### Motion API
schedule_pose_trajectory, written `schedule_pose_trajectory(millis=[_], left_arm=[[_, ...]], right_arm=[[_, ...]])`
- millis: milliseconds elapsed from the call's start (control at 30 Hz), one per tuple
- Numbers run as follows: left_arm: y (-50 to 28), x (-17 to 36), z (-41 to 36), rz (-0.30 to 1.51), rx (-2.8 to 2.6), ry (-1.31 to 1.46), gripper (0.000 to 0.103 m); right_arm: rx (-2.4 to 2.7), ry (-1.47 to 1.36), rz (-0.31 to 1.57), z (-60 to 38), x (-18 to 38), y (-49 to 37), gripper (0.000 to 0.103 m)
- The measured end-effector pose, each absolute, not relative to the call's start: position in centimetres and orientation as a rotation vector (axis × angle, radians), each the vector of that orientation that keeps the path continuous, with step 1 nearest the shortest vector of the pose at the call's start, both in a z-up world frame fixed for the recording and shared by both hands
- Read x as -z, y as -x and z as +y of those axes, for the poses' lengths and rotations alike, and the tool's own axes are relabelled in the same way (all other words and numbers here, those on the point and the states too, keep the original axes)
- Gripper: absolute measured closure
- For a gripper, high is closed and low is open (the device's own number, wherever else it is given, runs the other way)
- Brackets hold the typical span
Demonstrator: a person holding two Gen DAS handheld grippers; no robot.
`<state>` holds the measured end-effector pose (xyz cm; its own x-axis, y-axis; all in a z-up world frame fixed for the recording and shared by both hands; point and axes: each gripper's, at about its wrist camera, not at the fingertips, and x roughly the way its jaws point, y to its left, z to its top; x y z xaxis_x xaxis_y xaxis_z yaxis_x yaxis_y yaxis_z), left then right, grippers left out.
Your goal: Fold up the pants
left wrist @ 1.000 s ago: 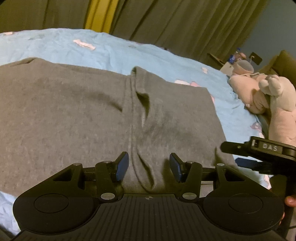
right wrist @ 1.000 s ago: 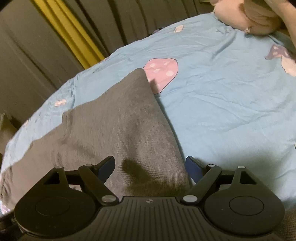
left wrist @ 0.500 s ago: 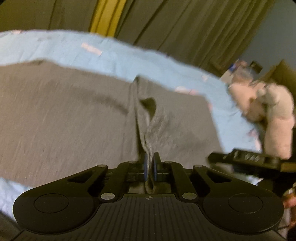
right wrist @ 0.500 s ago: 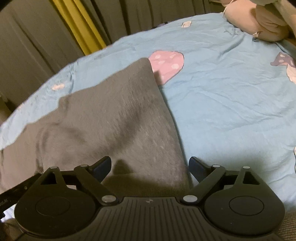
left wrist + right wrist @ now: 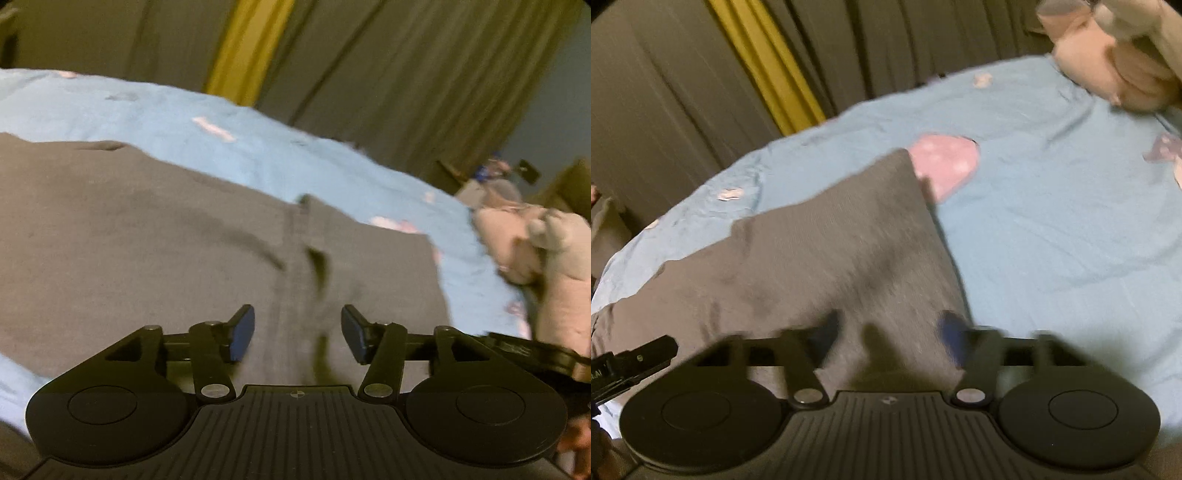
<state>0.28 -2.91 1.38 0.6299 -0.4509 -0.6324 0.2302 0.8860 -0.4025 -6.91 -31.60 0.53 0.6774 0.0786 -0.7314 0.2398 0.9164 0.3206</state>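
Grey pants (image 5: pixel 155 236) lie spread on a light blue bed sheet (image 5: pixel 184 114). A raised seam fold (image 5: pixel 306 254) runs down the cloth toward my left gripper (image 5: pixel 297 334), which is open and empty just over the near edge of the pants. In the right wrist view the pants (image 5: pixel 827 258) lie as a grey wedge on the sheet (image 5: pixel 1052 240). My right gripper (image 5: pixel 886 336) is open, blurred by motion, its fingers straddling the near right edge of the cloth. The other gripper's tip (image 5: pixel 631 363) shows at the left edge.
A pink and grey plush toy (image 5: pixel 546 251) lies on the bed at the right, also in the right wrist view (image 5: pixel 1108 62). Olive curtains with a yellow strip (image 5: pixel 247 51) hang behind the bed. A pink mushroom print (image 5: pixel 945 162) marks the sheet beside the pants' corner.
My left gripper pinched the seam fold half a second ago and has opened, letting it drop. My right gripper's fingers have come closer together over the pants' edge and are moving.
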Motion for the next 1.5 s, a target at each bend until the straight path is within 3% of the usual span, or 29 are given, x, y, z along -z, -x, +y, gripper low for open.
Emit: schedule_pose_trajectory(millis=[100,167,233,333,467,533,733,900,1000,1233,1400,1500], left_arm=[[-0.2,-0.6,-5.4,0.829,0.473,0.218,0.045],[-0.3,0.8,-6.6,0.892,0.488,0.137,0.054],[-0.2,1.5,-7.5,0.897,0.448,0.013,0.057],[0.0,1.7,-8.0,0.874,0.458,-0.039,0.057],[0.2,2.0,-7.9,0.861,0.461,-0.035,0.057],[0.5,2.1,-7.8,0.848,0.464,-0.044,0.057],[1.0,2.2,-7.3,0.852,0.493,0.001,0.044],[0.4,1.3,-6.0,0.857,0.479,0.088,0.046],[-1.0,0.8,-5.0,0.853,0.423,0.174,0.033],[-5.2,1.2,-7.2,0.872,0.41,0.146,0.025],[-7.7,2.6,-8.6,0.884,0.377,0.09,0.027],[-8.4,2.6,-9.0,0.855,0.355,0.067,0.042]], right_arm=[[0.043,-0.355,0.823,-31.0,-0.7,5.7,0.078],[0.046,-0.29,0.829,-30.4,-0.6,4.8,0.081],[0.006,-0.273,0.841,-30.3,-0.5,3.5,0.09],[-0.06,-0.194,0.885,-29.3,0.5,0.8,0.096],[-0.005,-0.103,0.813,-29.5,1.1,-3.1,0.097],[0.037,-0.129,0.822,-30.7,2.3,-5.7,0.103],[0.045,-0.241,0.758,-32.6,2.5,-7.1,0.103],[-0.092,-0.138,0.826,-30.9,0.8,-3.9,0.103],[-0.051,-0.035,0.861,-30.0,1.9,-3.1,0.102],[0.043,-0.063,0.817,-32.0,2.6,-4.8,0.102],[0.034,-0.048,0.812,-31.7,2.9,-4.1,0.102],[0.032,-0.063,0.811,-31.8,2.9,-4.3,0.102]])
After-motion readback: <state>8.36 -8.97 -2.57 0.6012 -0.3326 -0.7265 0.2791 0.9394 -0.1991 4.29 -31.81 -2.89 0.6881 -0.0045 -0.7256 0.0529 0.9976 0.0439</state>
